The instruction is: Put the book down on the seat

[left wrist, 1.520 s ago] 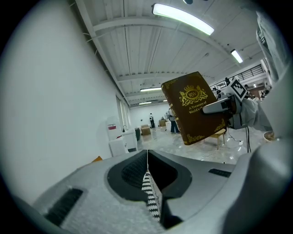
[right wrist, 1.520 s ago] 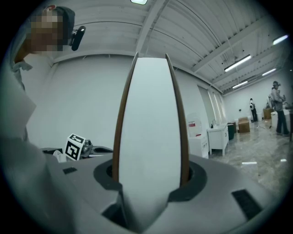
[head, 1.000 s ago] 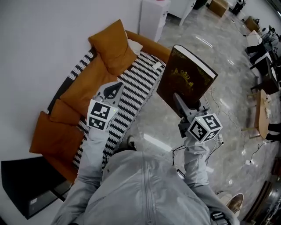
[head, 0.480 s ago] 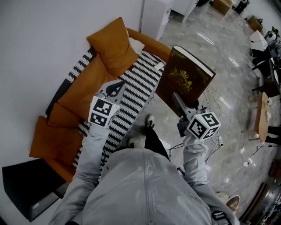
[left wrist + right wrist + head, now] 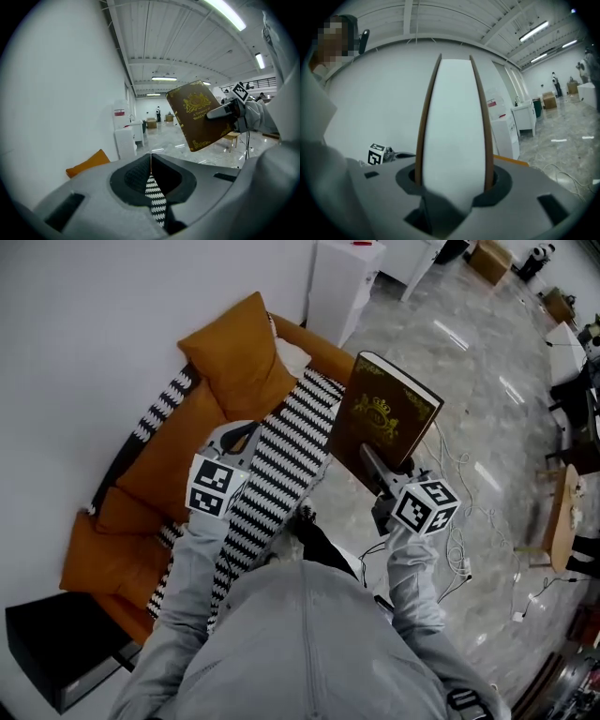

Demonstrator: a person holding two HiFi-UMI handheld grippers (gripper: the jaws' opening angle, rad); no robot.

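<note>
**Entry: book [image 5: 384, 423], brown hardback, gilt crest on cover**

- Holder: right gripper [image 5: 375, 470], jaws clamped across the book's thickness at its lower edge, 1 jaw on each cover. The rest of the book rises above and ahead of the jaws, tilted.
- Location: in the air, over the floor just beside the front edge of the seat [image 5: 281, 460], not yet above it.
- Left gripper [image 5: 242, 434]: jaws pressed together, nothing between them, hovering over the seat's striped throw.
- Risks (judged):
  1. With only 1 edge gripped, the book's weight could swing it in the jaws or pull it out.
  2. Letting go here would drop it on the floor.
  3. Set too near the edge, it could slide off the throw.
</note>
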